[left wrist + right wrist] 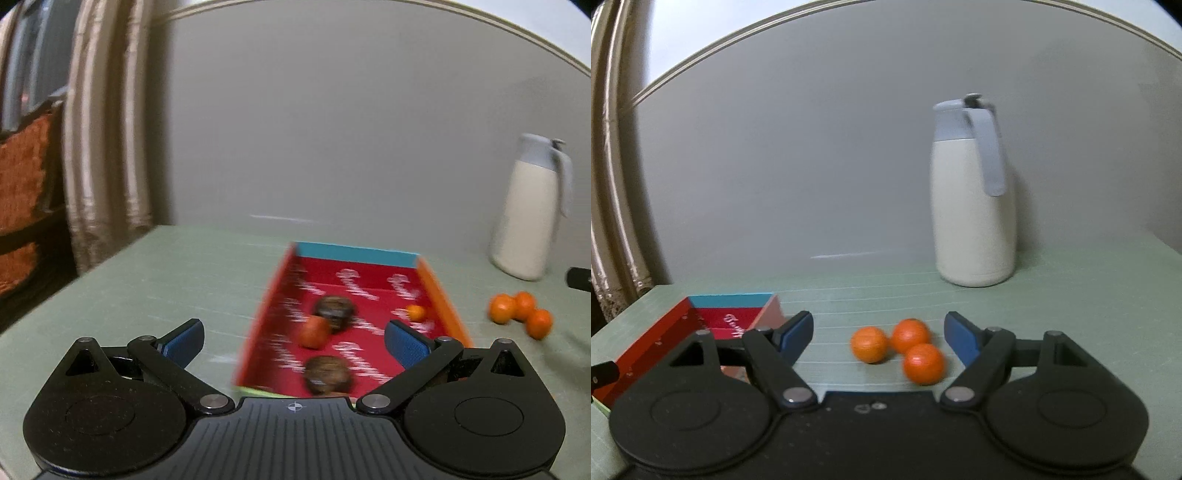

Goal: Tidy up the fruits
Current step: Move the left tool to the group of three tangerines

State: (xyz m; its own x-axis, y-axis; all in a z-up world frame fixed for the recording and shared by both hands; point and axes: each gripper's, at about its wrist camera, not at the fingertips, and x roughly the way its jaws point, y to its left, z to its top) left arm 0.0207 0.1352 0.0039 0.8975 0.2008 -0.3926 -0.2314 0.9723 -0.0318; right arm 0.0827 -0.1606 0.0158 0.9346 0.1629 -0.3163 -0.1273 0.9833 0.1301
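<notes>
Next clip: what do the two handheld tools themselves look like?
The left tool and the right tool look alike: matte black bodies with two round housings, angled link arms on silver pivot pins, and ribbed blue pads on the fingers. The left has a small white crosshair mark. No cables, hands or sleeves show.

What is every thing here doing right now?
Left gripper: open, holding nothing.
Right gripper: open, holding nothing.
Red box: open, fruit inside.
Two brown fruits: in the box.
Three oranges: bunched together on the table.
Jug: upright, lid on.
</notes>
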